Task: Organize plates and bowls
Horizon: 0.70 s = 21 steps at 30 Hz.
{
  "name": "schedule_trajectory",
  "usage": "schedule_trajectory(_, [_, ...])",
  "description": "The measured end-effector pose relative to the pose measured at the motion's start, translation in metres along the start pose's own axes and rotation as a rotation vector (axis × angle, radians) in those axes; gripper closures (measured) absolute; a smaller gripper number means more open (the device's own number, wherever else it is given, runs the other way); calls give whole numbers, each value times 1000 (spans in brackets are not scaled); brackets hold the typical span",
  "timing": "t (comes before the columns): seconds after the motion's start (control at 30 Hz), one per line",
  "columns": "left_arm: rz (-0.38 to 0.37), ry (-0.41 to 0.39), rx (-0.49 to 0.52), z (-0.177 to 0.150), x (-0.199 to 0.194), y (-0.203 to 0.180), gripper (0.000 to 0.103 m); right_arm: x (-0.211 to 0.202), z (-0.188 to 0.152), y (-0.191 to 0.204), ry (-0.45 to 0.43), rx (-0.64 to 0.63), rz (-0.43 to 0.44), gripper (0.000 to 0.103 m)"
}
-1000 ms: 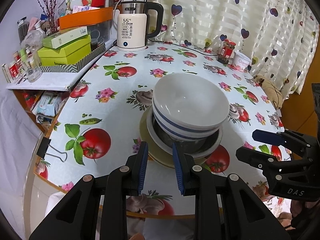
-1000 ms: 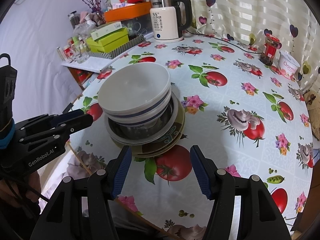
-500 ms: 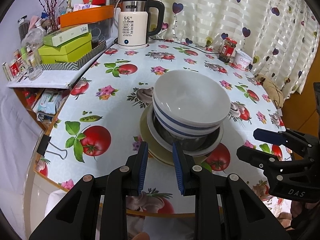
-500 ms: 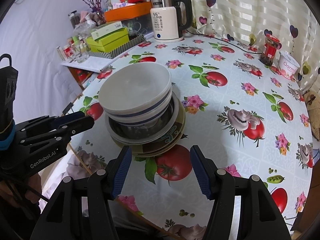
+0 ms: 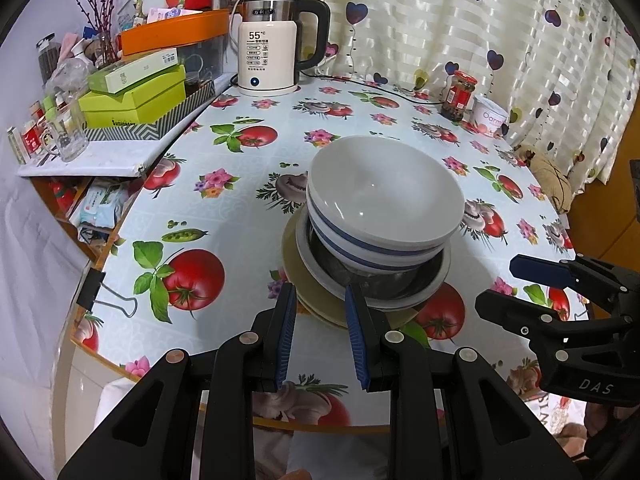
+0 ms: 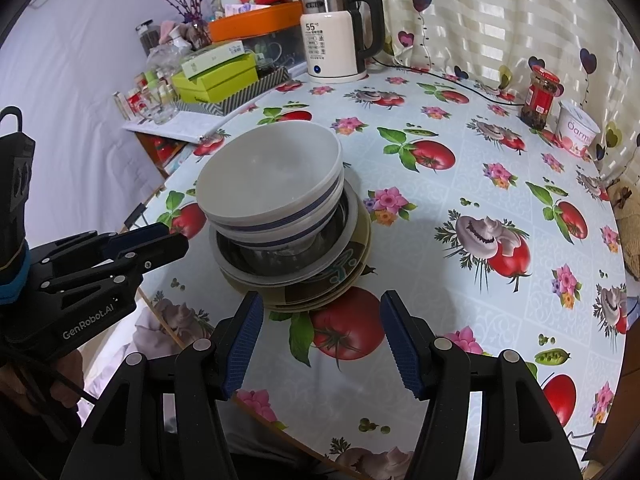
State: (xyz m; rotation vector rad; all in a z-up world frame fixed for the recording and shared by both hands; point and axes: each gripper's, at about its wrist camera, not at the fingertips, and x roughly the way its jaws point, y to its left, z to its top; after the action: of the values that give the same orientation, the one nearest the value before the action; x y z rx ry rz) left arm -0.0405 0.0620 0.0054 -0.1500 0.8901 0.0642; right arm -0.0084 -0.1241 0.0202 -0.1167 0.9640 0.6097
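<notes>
The worktop (image 5: 240,216) fills both my views, covered in a cloth printed with tomatoes and mushrooms. Near its front edge sits the stack (image 5: 372,248): wide plates (image 6: 344,276) at the bottom, a steel bowl (image 5: 384,278) nested in a white dish above them, then two white bowls (image 5: 384,200) with a blue band, one inside the other. The top bowl is empty. The stack leans slightly, the bowls off-centre on the plates.

At the back stands a kettle (image 5: 268,56) showing 55; far right, a red-lidded jar (image 6: 541,98) holding something dark, beside a yoghurt tub (image 6: 578,130).

My left tool (image 5: 320,320) hovers just short of the stack, its jaws narrowly apart and holding nothing. My right tool (image 6: 322,340) stands wider open, also empty, in front of the plates.

Only the right view shows the painted pattern on a lower plate and a hand (image 6: 60,384) under the left tool. Only the left view shows the binder clip (image 5: 106,294) on the worktop's edge.
</notes>
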Motion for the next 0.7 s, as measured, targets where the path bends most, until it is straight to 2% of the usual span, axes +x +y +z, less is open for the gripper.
schedule_trajectory(0.7, [0,3,1,-2,2,0,77,3,0,3,7,0,-4,41])
